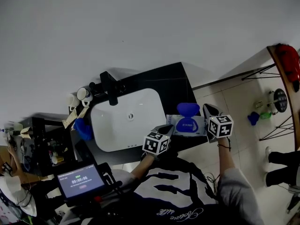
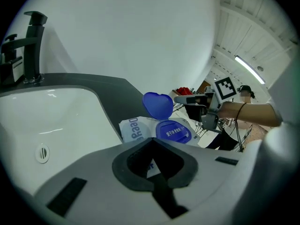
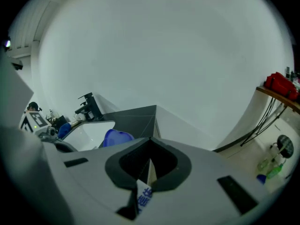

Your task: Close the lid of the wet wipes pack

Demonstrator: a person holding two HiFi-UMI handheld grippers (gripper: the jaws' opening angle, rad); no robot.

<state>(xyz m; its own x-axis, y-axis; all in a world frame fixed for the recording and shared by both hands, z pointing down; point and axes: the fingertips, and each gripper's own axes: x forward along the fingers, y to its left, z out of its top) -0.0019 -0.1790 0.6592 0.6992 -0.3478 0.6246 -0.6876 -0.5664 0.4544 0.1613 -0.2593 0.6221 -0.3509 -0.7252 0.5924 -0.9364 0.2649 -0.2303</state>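
The wet wipes pack (image 1: 187, 125) is held just above the black counter's right end, between my two grippers. Its blue heart-shaped lid (image 1: 188, 109) stands open, hinged up on the far side. My left gripper (image 1: 167, 128) is shut on the pack's left edge, and white printed film shows in the notch of its jaws (image 2: 152, 163). In the left gripper view the pack (image 2: 133, 128) and the raised lid (image 2: 158, 105) lie straight ahead. My right gripper (image 1: 209, 111) is shut on the right edge; a strip of printed film (image 3: 143, 196) pokes between its jaws (image 3: 149, 170).
A white sink basin (image 1: 126, 121) with a black faucet (image 1: 110, 88) lies left of the pack in the black counter (image 1: 164, 81). Cups (image 1: 79, 96) and a blue object (image 1: 83, 128) stand by the basin. A timer tablet (image 1: 80, 181) is at the lower left. A red bag (image 1: 288, 60) rests on a shelf at the right.
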